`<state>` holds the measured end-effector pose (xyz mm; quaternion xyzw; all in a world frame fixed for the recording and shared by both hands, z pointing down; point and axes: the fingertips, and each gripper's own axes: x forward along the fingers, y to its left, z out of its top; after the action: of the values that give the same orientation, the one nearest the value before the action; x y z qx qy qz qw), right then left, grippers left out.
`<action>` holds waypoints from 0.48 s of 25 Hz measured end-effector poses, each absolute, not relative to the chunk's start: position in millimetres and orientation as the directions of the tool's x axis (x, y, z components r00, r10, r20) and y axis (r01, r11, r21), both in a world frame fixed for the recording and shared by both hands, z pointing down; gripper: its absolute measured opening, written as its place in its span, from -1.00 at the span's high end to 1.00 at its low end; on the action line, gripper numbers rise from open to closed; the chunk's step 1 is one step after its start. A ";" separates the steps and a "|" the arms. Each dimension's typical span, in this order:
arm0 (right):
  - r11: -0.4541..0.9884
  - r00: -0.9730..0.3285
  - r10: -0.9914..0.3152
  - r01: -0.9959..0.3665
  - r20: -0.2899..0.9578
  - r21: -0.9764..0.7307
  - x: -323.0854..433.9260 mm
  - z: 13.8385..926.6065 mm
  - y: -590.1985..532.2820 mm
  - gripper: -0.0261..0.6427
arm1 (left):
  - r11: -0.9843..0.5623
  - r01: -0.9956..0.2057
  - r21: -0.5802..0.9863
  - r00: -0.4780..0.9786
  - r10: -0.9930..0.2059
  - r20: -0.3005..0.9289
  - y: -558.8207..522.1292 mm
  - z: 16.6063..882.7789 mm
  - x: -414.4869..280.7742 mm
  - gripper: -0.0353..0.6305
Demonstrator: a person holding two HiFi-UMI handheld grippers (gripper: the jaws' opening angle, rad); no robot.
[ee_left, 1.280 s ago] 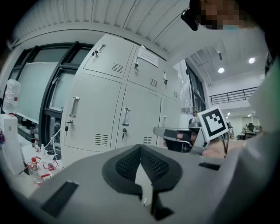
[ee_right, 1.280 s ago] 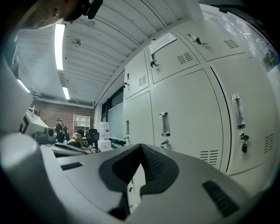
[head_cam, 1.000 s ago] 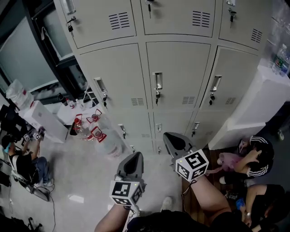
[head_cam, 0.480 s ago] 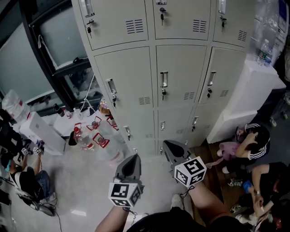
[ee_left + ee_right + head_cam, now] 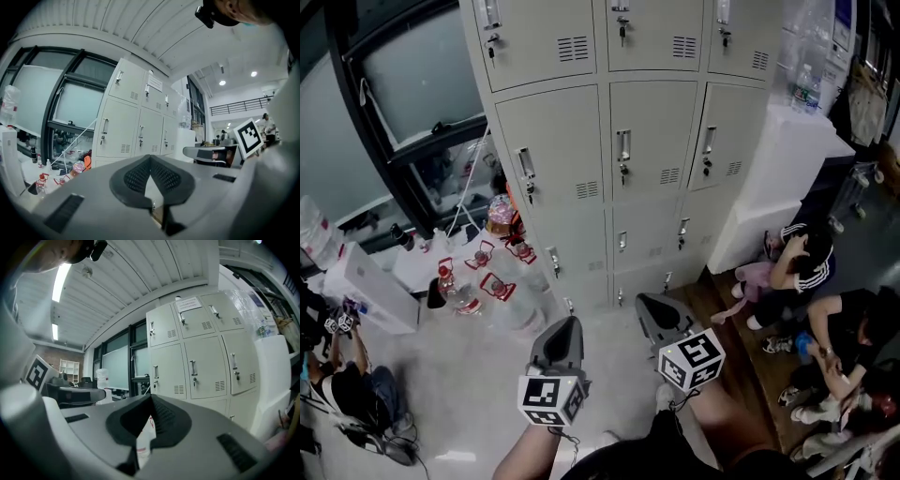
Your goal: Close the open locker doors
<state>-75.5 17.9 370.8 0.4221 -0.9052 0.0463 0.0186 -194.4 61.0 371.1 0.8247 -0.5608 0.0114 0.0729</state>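
Observation:
A bank of pale grey lockers [image 5: 623,141] stands ahead, with handles and keys on its doors. Every door I can see looks flush with its frame. My left gripper [image 5: 566,328] and right gripper [image 5: 649,306] hover side by side over the floor, short of the bottom row and touching nothing. Both are shut and hold nothing. In the left gripper view my left gripper [image 5: 150,157] points level at the lockers [image 5: 136,124], jaws pressed together. The right gripper view shows my right gripper [image 5: 151,398] shut the same way, with the lockers [image 5: 201,357] to the right of centre.
Large water bottles with red handles [image 5: 483,286] and a white box [image 5: 370,286] stand on the floor left of the lockers. A tall white cabinet [image 5: 783,178] adjoins them on the right. People sit on the floor at right [image 5: 797,267] and lower left [image 5: 347,394].
The lockers have slid left and shrunk a little in the head view. The seated people at right have come further into view. Both grippers stay shut, side by side.

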 end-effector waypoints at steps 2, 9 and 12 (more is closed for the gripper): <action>0.633 -0.635 -0.768 -0.772 0.082 -0.059 -74.9 372.2 34.3 0.92 | -0.364 -0.925 0.112 0.375 -0.921 0.107 74.7 372.9 -195.3 0.88; 0.617 -0.620 -0.779 -0.784 0.092 -0.064 -61.5 380.1 69.2 0.92 | -0.387 -0.914 0.120 0.400 -0.908 0.121 106.5 380.3 -177.7 0.88; 0.610 -0.614 -0.784 -0.789 0.092 -0.071 -54.7 380.8 75.1 0.92 | -0.400 -0.909 0.118 0.413 -0.903 0.122 111.7 378.8 -168.7 0.88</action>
<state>-54.7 75.1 380.8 0.4386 -0.8968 0.0524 0.0258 -168.7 111.7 378.8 0.8363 -0.5416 0.0190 0.0829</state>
